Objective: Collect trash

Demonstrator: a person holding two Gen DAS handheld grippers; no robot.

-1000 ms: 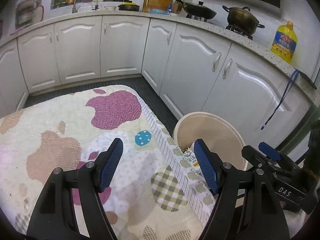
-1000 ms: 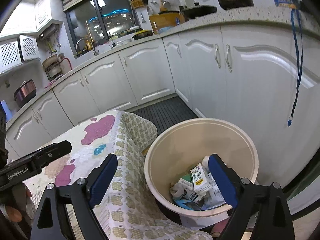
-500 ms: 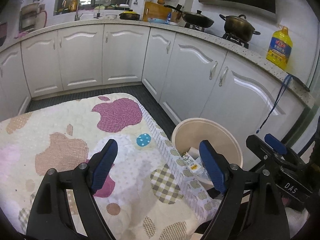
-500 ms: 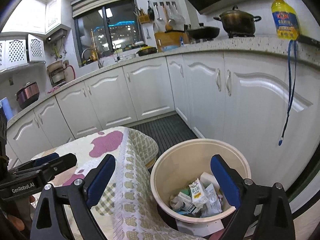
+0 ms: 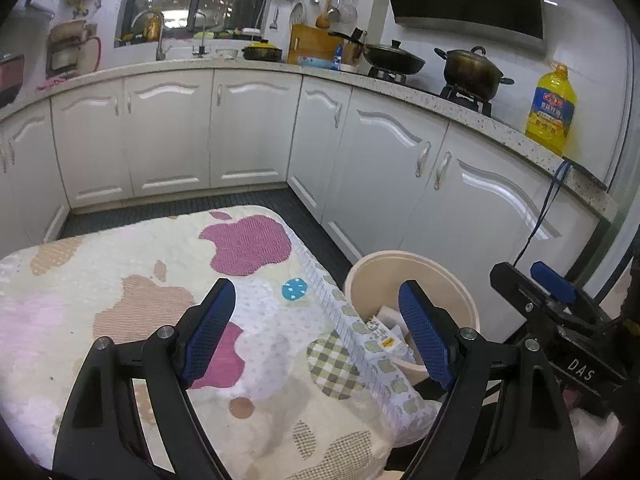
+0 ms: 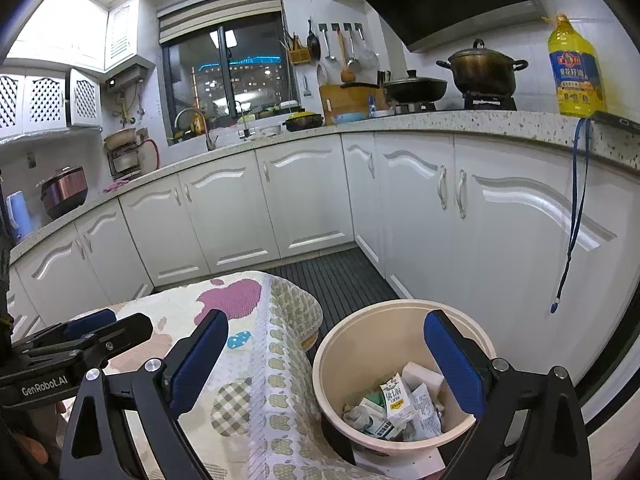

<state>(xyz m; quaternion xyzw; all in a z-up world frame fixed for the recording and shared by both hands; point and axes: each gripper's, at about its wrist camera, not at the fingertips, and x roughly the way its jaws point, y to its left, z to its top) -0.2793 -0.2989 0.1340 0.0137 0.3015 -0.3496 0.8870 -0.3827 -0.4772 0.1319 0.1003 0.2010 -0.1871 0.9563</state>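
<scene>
A beige round bin [image 6: 400, 312] stands on the floor beside the cloth-covered table [image 6: 248, 400]. It holds cartons and crumpled paper trash [image 6: 396, 408]. The bin also shows in the left wrist view [image 5: 400, 268], partly behind the table edge. My left gripper [image 5: 320, 336] is open and empty above the table's patterned cloth [image 5: 140, 280]. My right gripper [image 6: 332, 360] is open and empty, raised above the bin and the table edge. No loose trash shows on the cloth.
White kitchen cabinets [image 6: 304, 196] run along the back and right. The counter holds a yellow oil bottle [image 6: 576, 68], pots [image 6: 480, 68] on a stove and a sink. A blue strap [image 6: 572, 216] hangs from the counter. Dark floor mat [image 6: 332, 276] lies beyond the table.
Both grippers have risen and tilted up, so more of the kitchen shows and the bin and table sit lower in view. Both stay open and empty.
</scene>
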